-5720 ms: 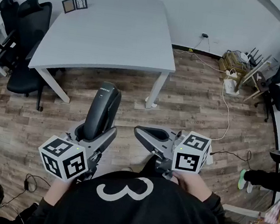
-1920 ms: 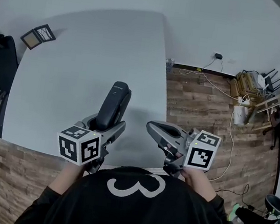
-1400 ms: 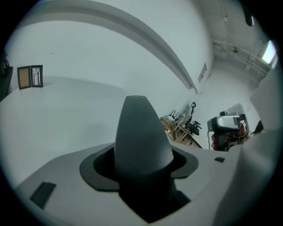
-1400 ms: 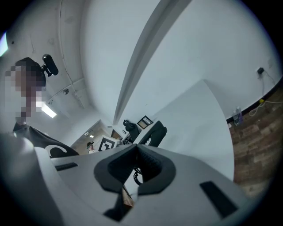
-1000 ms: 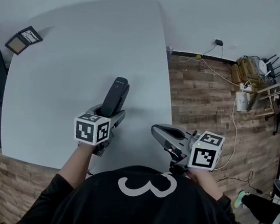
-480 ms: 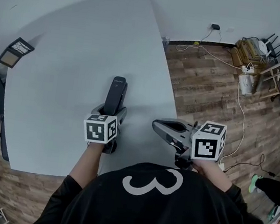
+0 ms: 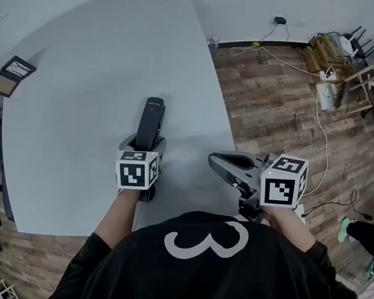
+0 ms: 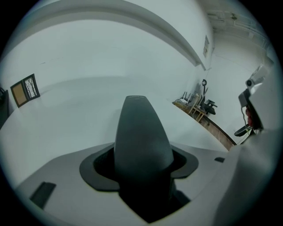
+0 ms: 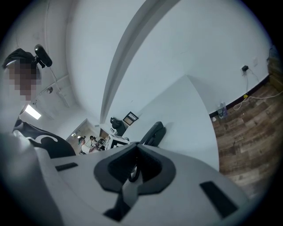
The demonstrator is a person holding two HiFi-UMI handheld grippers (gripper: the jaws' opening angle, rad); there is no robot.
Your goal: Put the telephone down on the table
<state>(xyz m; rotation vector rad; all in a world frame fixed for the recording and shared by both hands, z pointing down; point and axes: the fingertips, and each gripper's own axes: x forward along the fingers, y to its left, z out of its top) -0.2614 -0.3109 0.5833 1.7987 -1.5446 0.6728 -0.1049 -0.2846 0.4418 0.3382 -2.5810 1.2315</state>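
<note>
Gripping telephone (image 7: 151,116) in left tool (image 7: 143,147), over table (image 7: 77,95)

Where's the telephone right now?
Head view, left of centre: the telephone is clamped in the left tongs over the white table, with the right tongs to its right near the table's edge.

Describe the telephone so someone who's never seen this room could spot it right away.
Find the big white table. Over its near side, the left gripper grips the telephone, a slim dark handset pointing away from the person. The only other thing on the table is a small flat frame near its left edge, and the right gripper is empty.
</note>
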